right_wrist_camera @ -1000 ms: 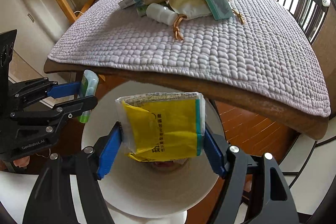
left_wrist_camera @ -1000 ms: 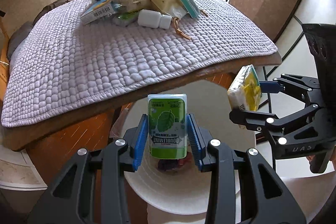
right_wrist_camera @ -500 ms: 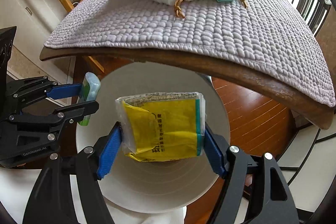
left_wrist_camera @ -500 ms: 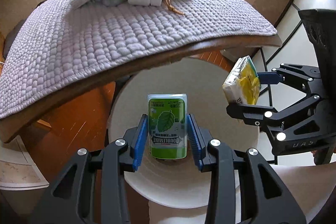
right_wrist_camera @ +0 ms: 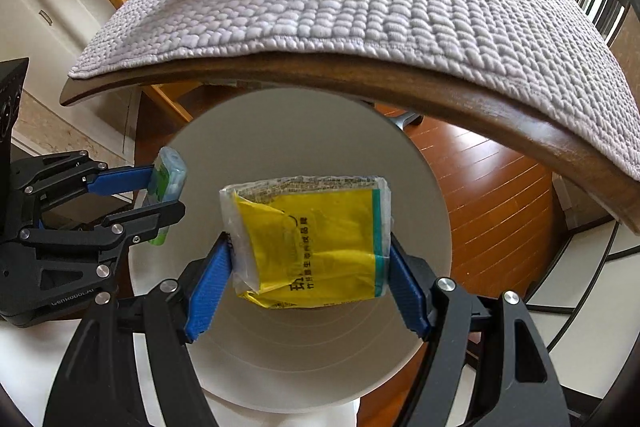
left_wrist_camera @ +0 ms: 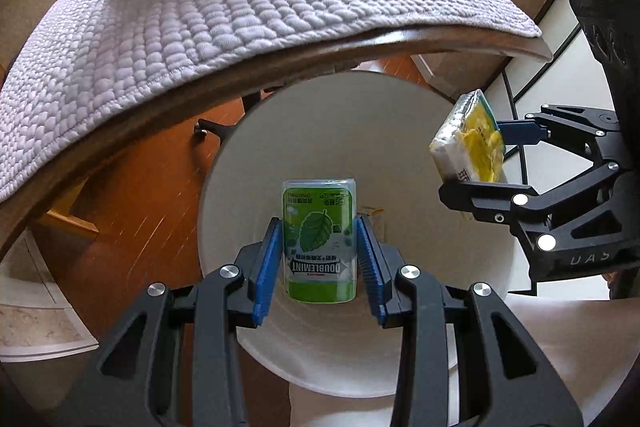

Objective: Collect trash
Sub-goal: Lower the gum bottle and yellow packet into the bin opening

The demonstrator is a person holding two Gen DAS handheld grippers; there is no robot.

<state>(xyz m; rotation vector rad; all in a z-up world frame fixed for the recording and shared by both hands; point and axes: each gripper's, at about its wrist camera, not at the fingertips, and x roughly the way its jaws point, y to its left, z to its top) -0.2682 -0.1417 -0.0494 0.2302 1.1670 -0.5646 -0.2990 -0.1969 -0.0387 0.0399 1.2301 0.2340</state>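
Both jaws, lowered, still clamp mint box point(left_wrist_camera: 319, 239) and tissue pack point(right_wrist_camera: 308, 241).

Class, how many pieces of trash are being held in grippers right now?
2: the green Doublemint gum pack in the left gripper, the yellow tissue pack in the right gripper.

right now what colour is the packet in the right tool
Yellow with a green edge strip, in clear wrap; the right wrist view shows it best.

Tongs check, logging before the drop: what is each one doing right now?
Left tongs: closed on the Doublemint gum box.
Right tongs: closed on the yellow tissue pack.
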